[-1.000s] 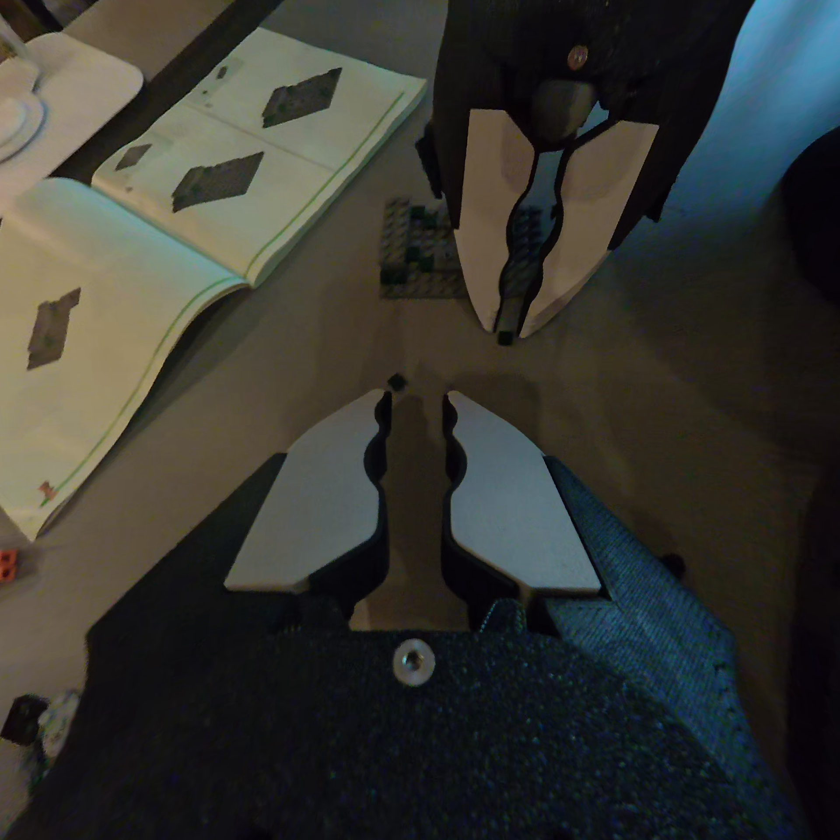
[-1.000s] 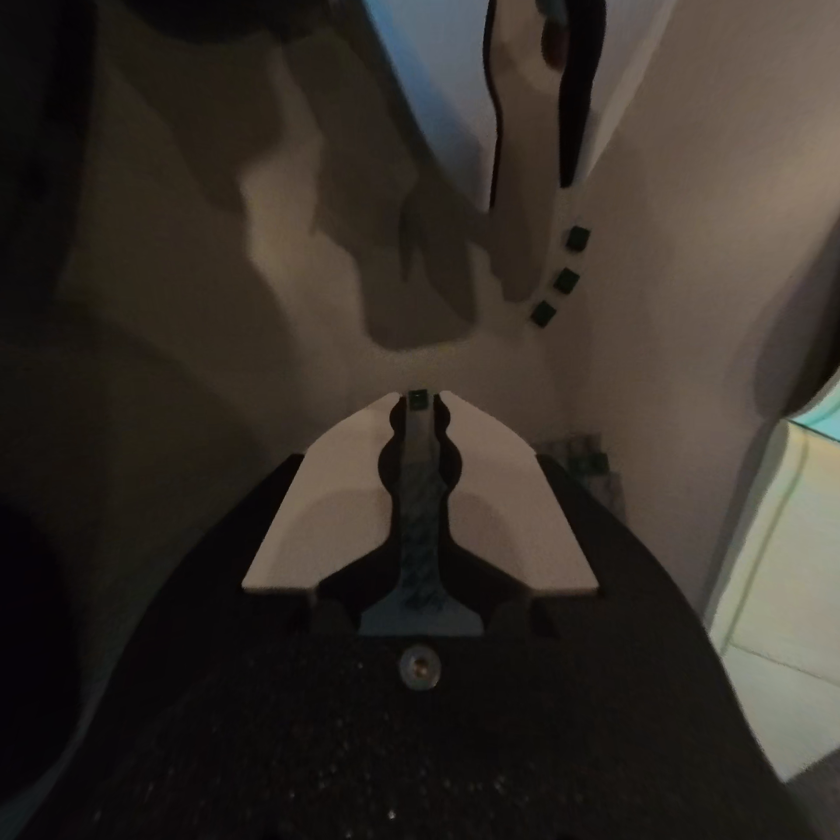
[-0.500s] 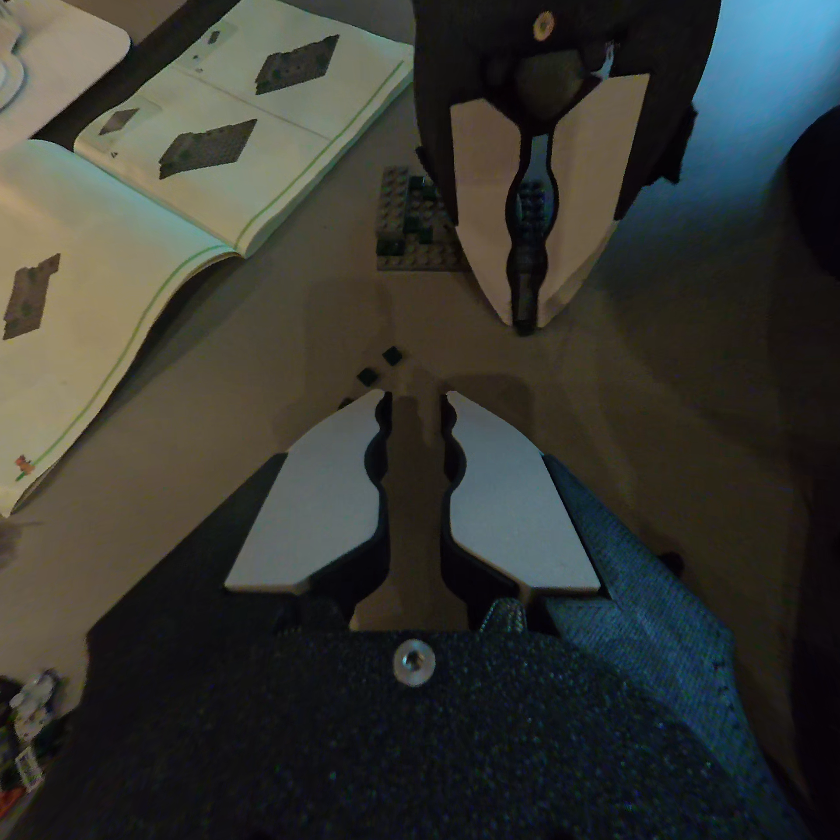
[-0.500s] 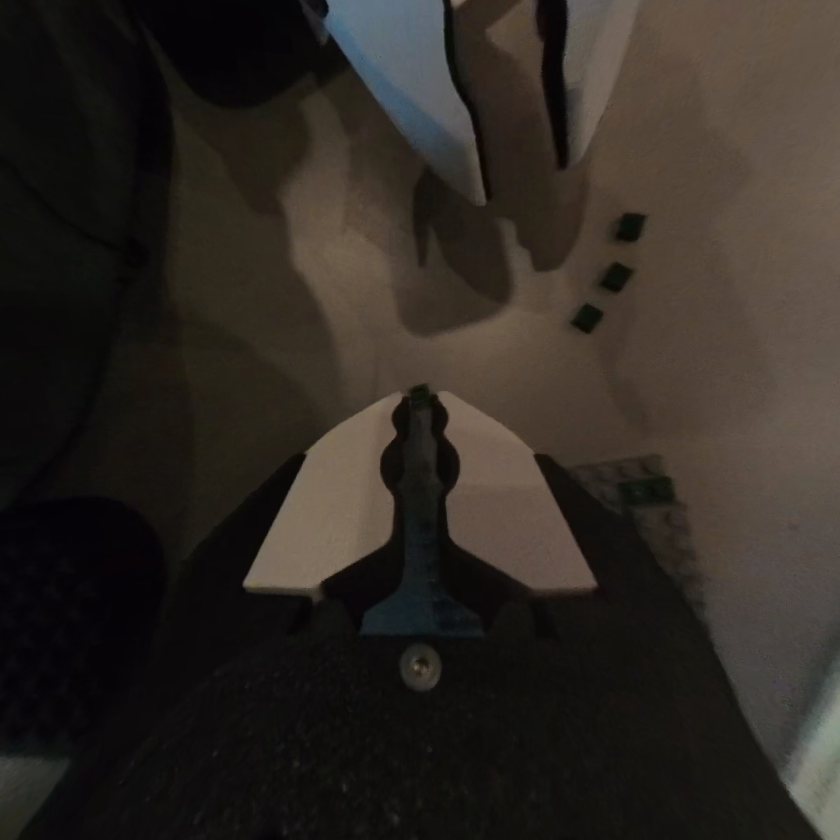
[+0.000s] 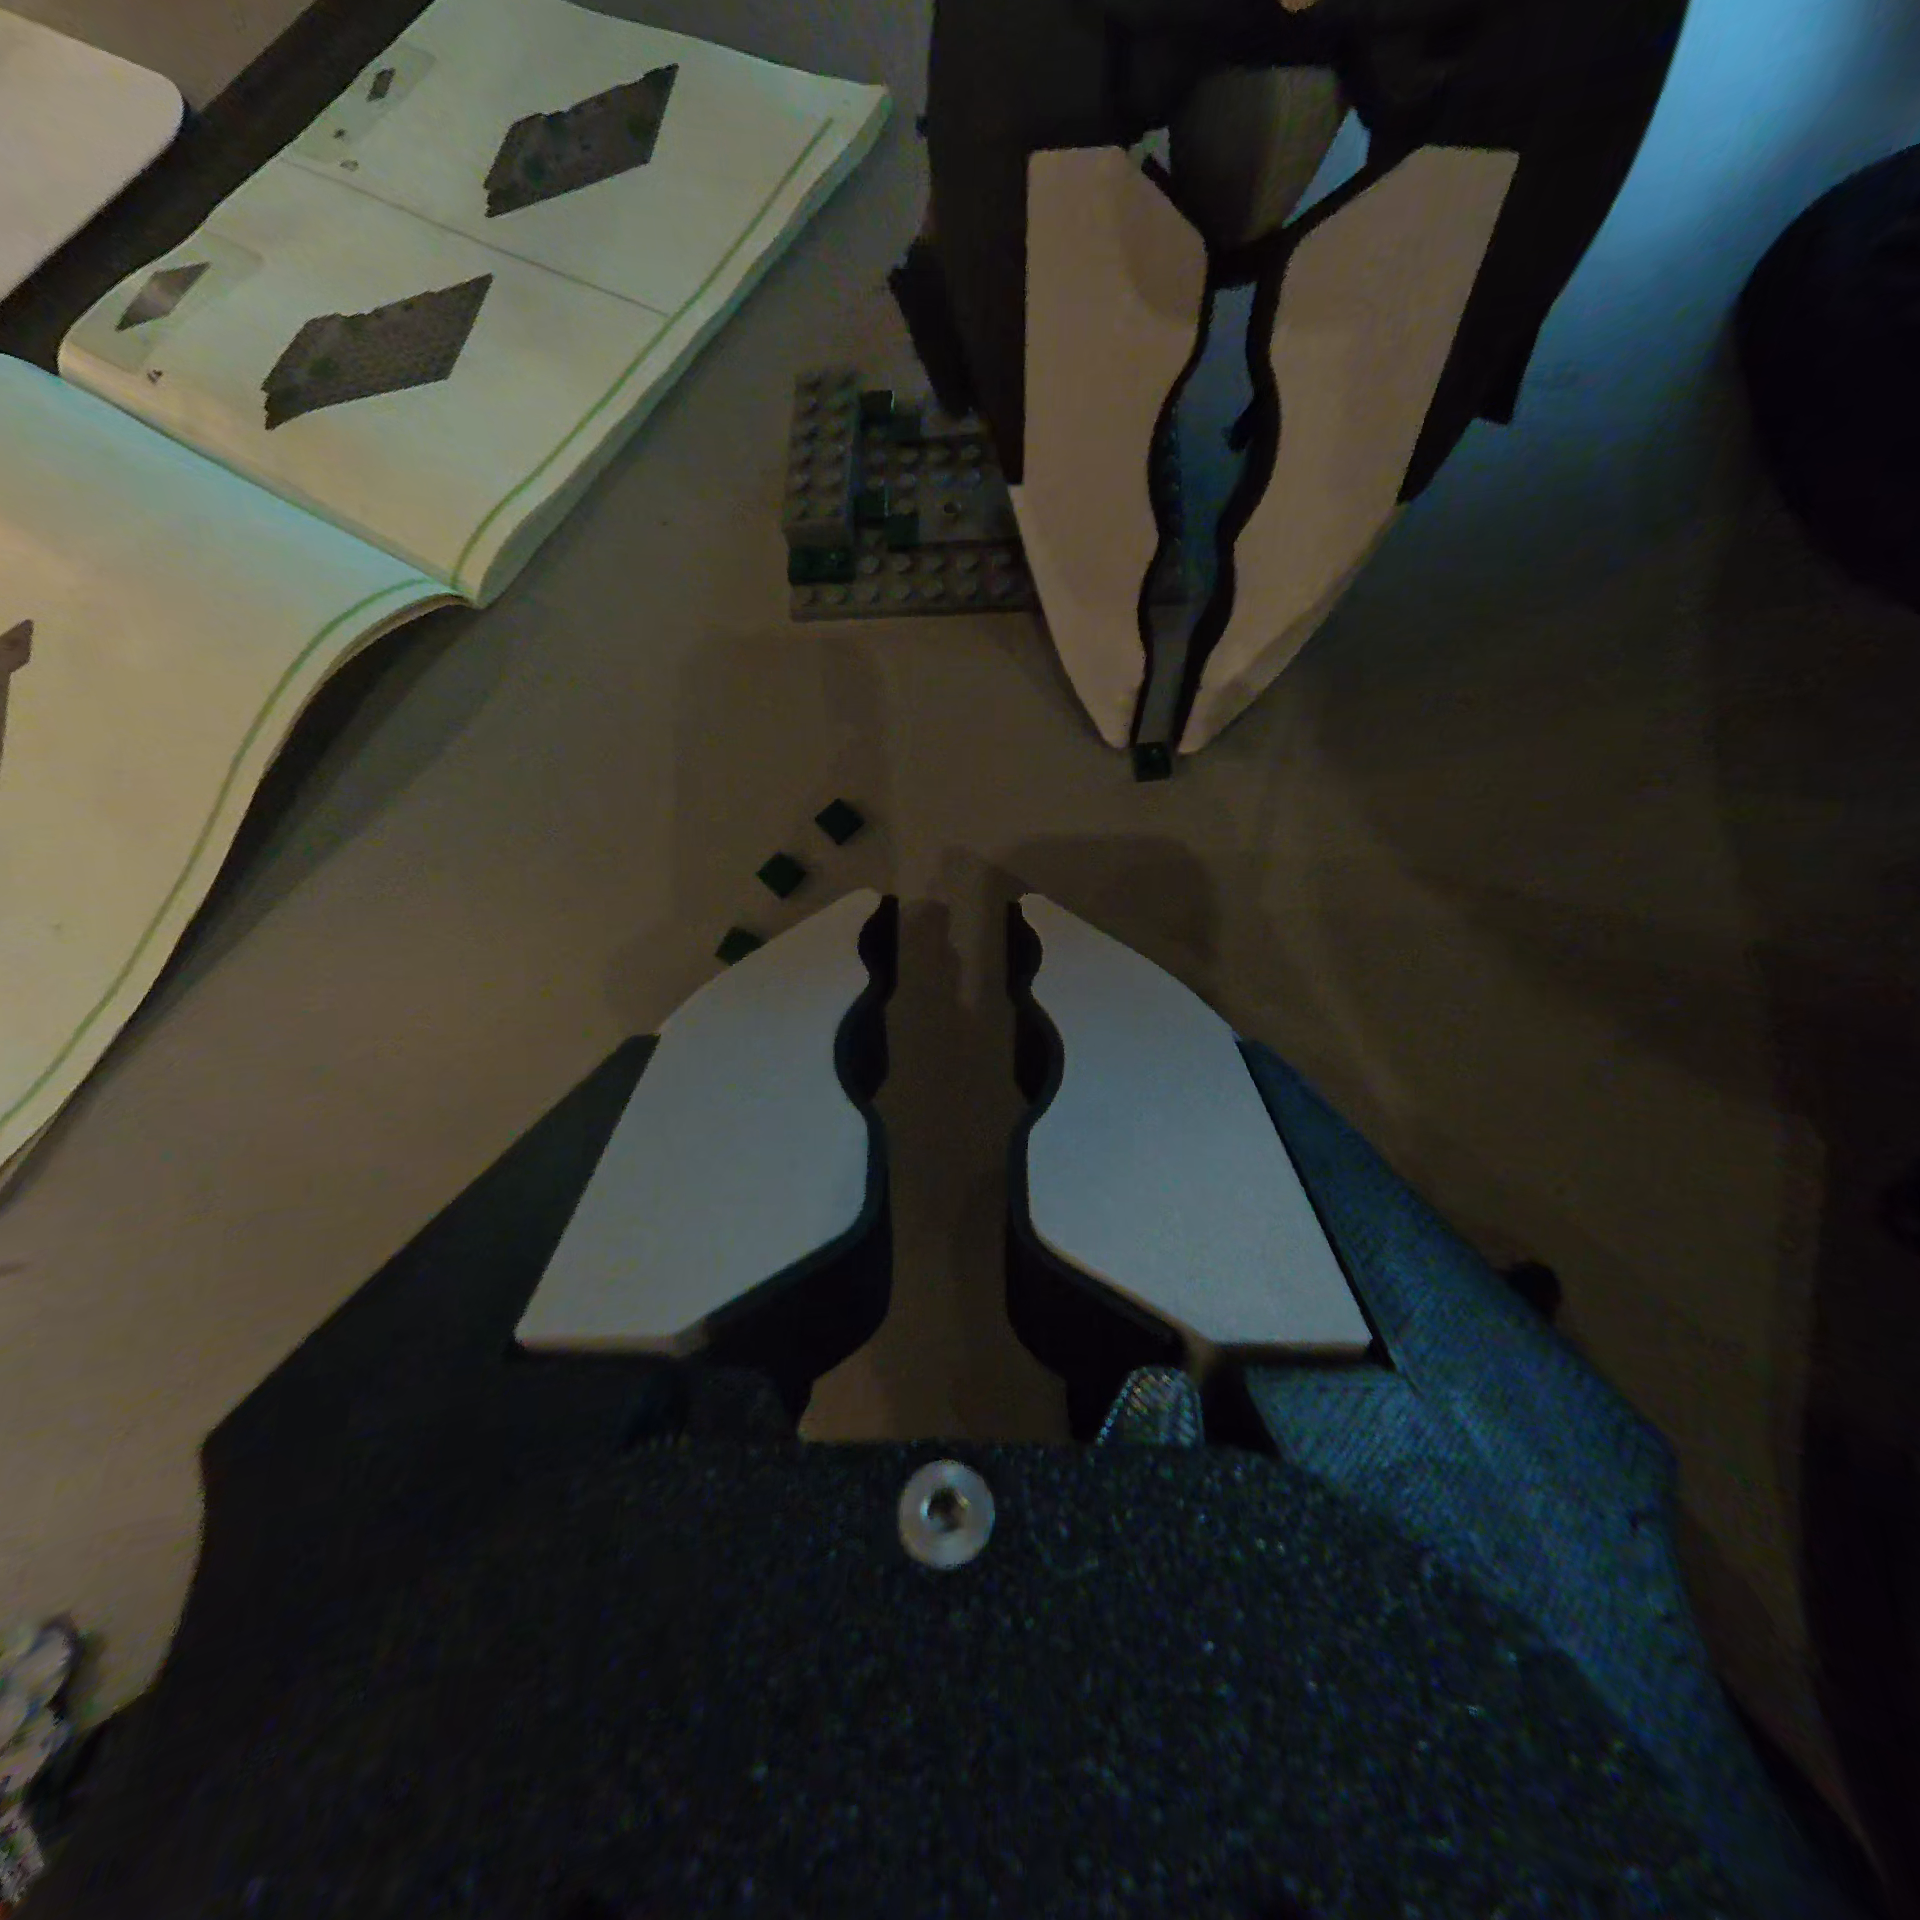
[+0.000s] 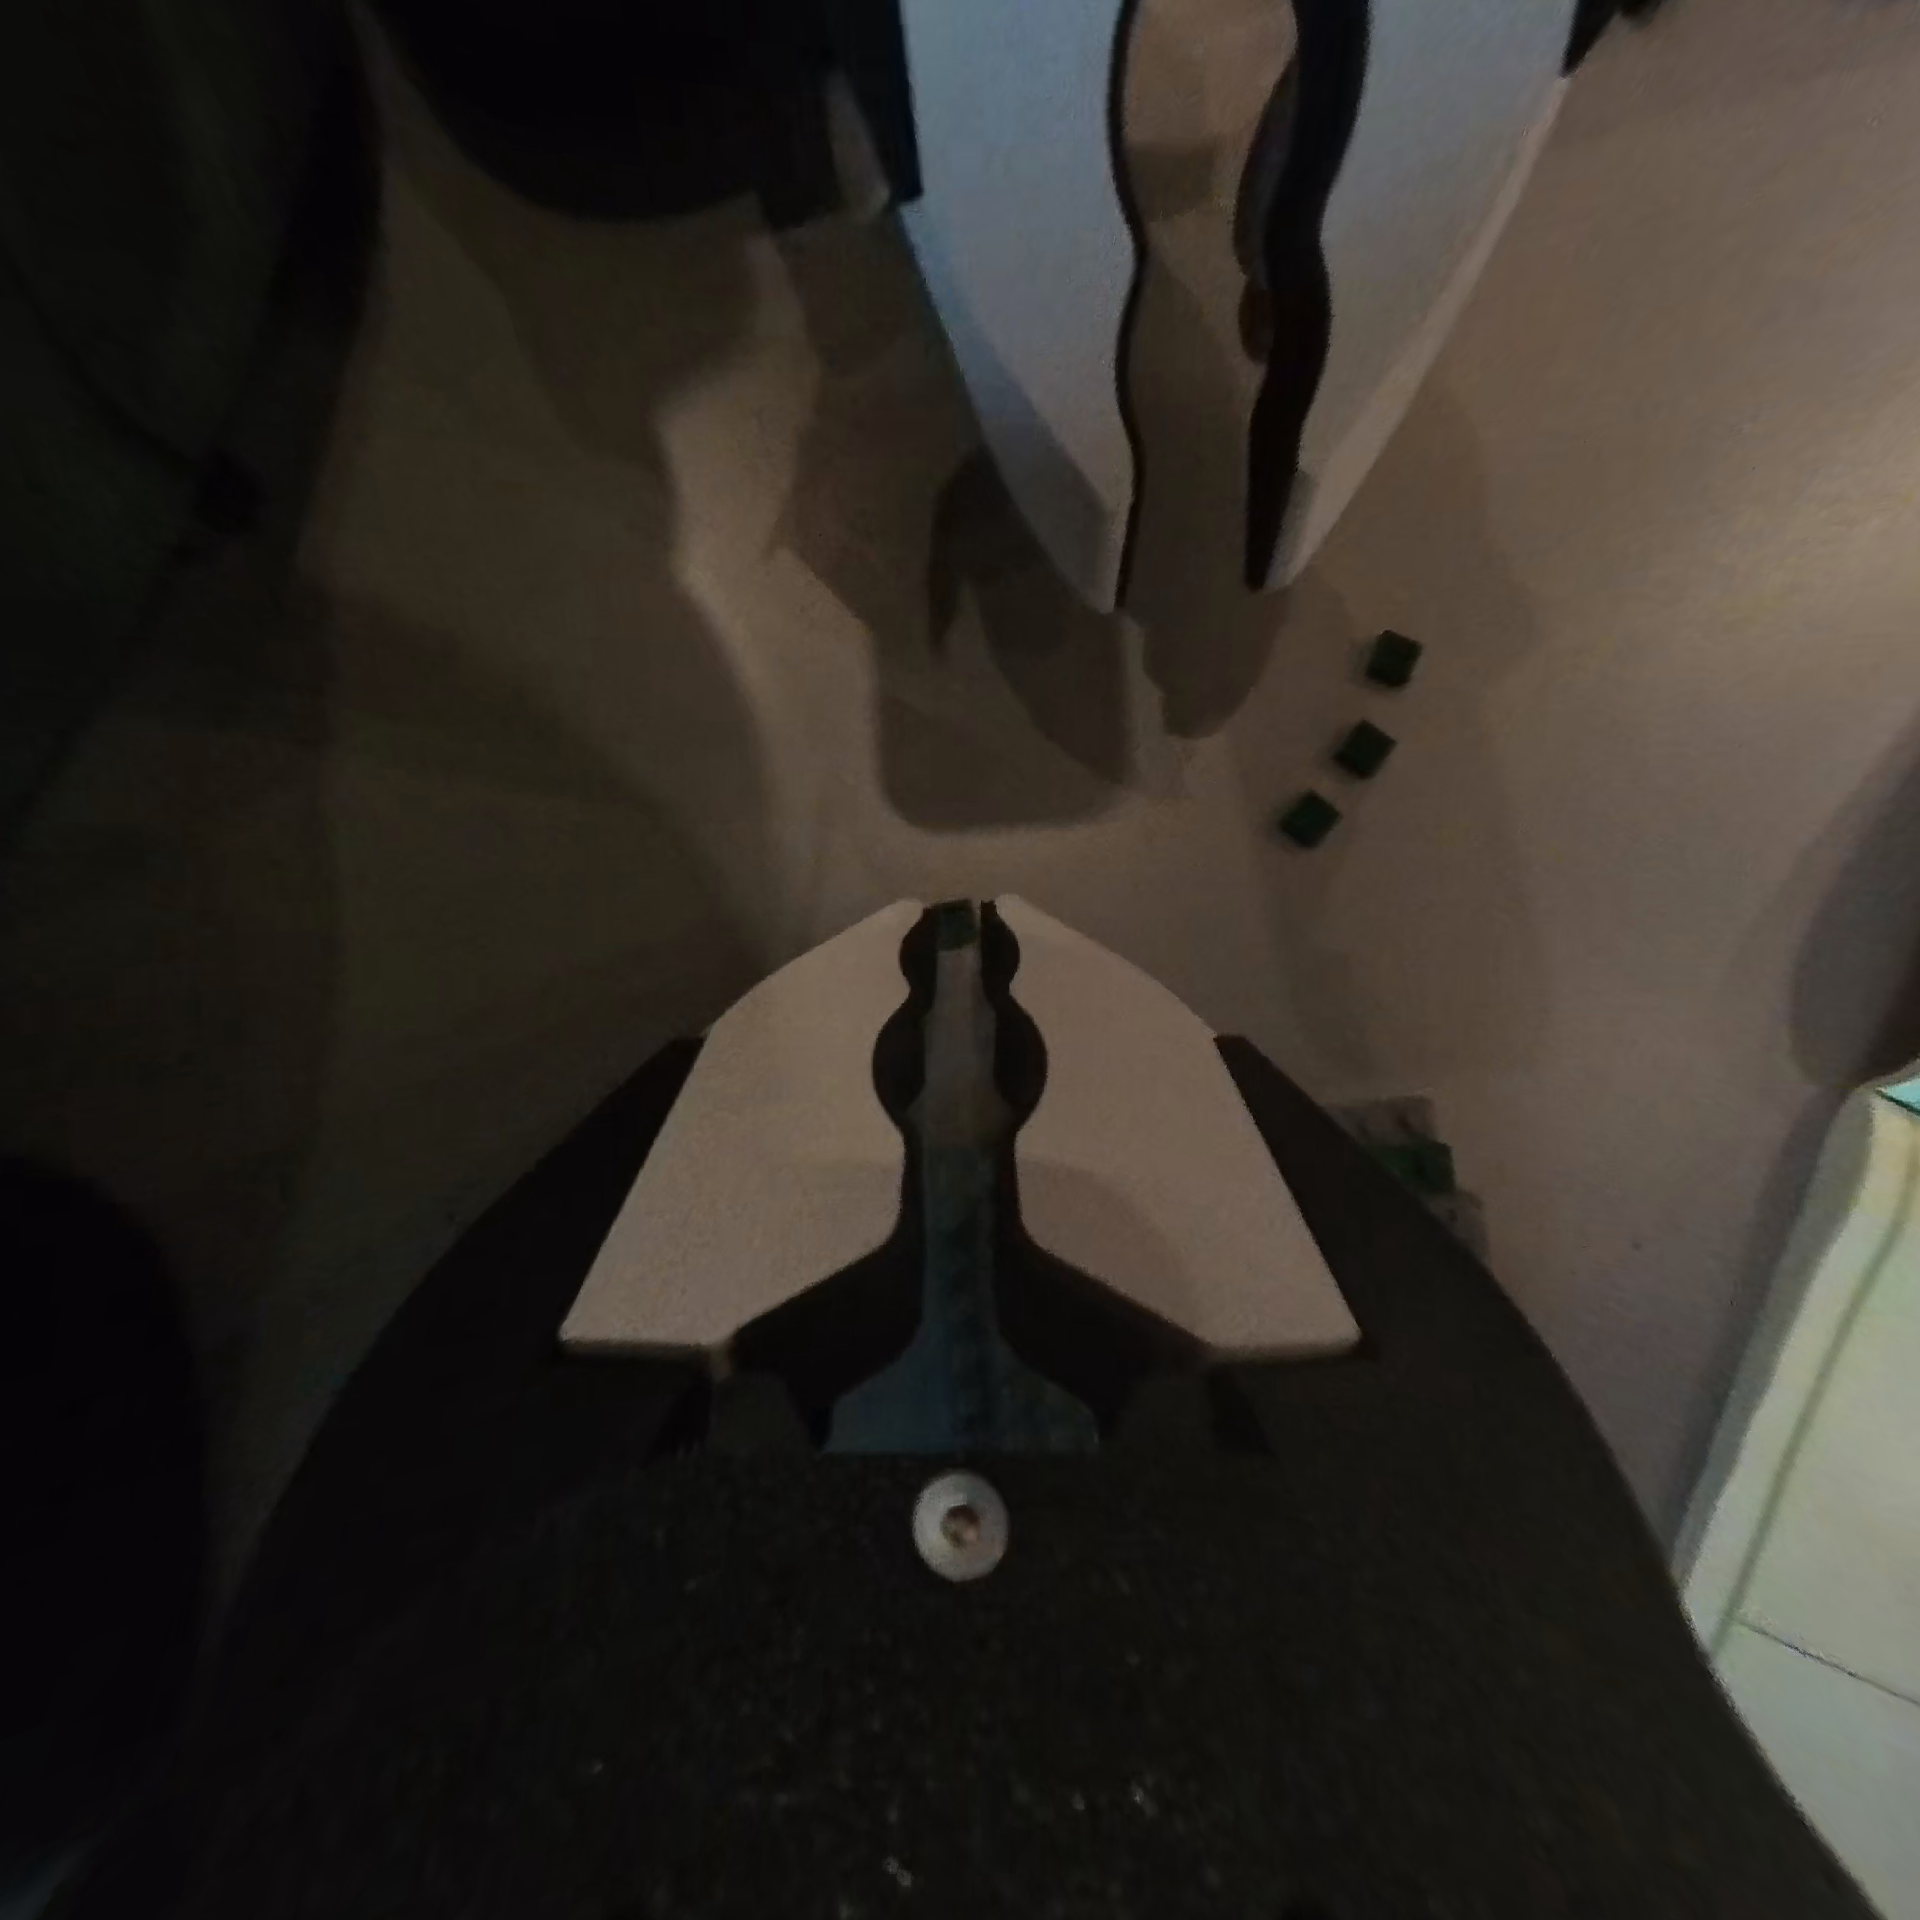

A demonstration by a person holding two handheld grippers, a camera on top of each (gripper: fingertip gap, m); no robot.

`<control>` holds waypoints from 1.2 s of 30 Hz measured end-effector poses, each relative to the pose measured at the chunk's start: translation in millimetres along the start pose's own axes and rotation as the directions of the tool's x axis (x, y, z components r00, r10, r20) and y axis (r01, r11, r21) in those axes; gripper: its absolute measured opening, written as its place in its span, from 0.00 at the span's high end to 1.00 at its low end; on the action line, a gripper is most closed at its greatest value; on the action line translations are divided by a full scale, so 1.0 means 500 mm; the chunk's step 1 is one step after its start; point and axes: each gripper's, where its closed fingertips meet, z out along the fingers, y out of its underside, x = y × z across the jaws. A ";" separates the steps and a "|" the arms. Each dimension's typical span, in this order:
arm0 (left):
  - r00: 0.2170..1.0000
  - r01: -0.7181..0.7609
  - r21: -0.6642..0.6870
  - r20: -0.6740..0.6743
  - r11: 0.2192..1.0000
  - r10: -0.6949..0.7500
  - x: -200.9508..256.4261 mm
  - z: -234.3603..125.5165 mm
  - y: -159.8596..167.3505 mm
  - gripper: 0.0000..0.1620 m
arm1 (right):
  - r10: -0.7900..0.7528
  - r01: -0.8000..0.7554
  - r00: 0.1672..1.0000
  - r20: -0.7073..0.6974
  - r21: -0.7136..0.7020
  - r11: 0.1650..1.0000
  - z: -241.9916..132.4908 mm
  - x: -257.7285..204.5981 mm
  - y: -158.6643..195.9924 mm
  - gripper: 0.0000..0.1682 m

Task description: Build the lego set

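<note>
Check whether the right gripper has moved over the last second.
Yes: the right gripper, pinching a small dark green brick, has drifted slightly away from the grey studded baseplate, toward the left gripper.

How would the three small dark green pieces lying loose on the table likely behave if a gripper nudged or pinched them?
The three green pieces look flat and square, so they would probably slide, not roll. Being tiny, they likely weigh little and could skitter away. The right gripper already pinches a similar piece at its very tips, suggesting a stiff part but a narrow grip.

Left gripper (image 5: 948,902): rough, grainy black plastic body w/ smooth matt white fingers (image 5: 727,1132), shiny metal screw (image 5: 944,1510). Beyond it, studded grey plastic baseplate (image 5: 894,499); matt paper booklet (image 5: 416,312) beside it; matt table (image 5: 416,1039).
</note>
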 end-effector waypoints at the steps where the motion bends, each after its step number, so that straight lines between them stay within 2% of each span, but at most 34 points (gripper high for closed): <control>1: 1.000 -0.003 -0.002 -0.001 1.000 0.003 0.001 0.001 0.001 0.88 | -0.001 0.001 1.000 0.005 -0.007 1.000 0.002 0.000 0.002 0.96; 8: 1.000 0.000 0.004 -0.002 1.000 0.000 0.001 -0.001 -0.001 0.88 | -0.004 0.005 1.000 0.026 -0.019 1.000 0.010 0.001 0.001 0.97; 9: 1.000 0.000 0.003 -0.003 1.000 0.000 0.001 -0.001 -0.001 0.88 | 0.011 -0.010 0.999 0.034 -0.017 1.000 0.008 0.001 -0.001 1.00; 14: 1.000 -0.001 0.008 -0.002 1.000 0.001 0.001 -0.002 -0.002 0.88 | 0.186 -0.190 0.970 0.153 0.007 0.982 -0.016 -0.001 -0.018 1.00; 17: 1.000 0.001 0.011 0.000 1.000 -0.001 0.000 -0.004 -0.003 0.88 | 0.202 -0.203 0.977 0.068 0.001 0.979 -0.024 0.035 -0.007 1.00; 20: 1.000 0.004 0.013 0.000 1.000 -0.004 -0.001 -0.005 -0.003 0.88 | 0.188 -0.188 0.981 -0.047 0.004 0.982 -0.022 0.070 -0.003 0.95; 25: 1.000 0.005 0.012 -0.002 1.000 -0.005 0.000 -0.004 -0.001 0.88 | 0.166 -0.169 0.978 -0.126 -0.017 0.985 0.008 0.092 0.003 0.92; 32: 1.000 0.010 0.013 -0.008 1.000 -0.010 -0.001 -0.003 0.000 0.88 | 0.181 -0.183 0.982 -0.059 -0.031 0.983 0.016 0.094 0.006 0.96; 34: 1.000 0.014 0.013 -0.008 1.000 -0.014 -0.002 -0.004 0.001 0.88 | 0.227 -0.227 0.974 0.002 -0.020 0.974 0.014 0.079 -0.004 0.96; 36: 1.000 0.016 0.014 -0.009 1.000 -0.016 -0.002 -0.004 0.001 0.88 | 0.329 -0.333 0.937 0.114 0.012 0.943 0.003 0.055 -0.028 0.96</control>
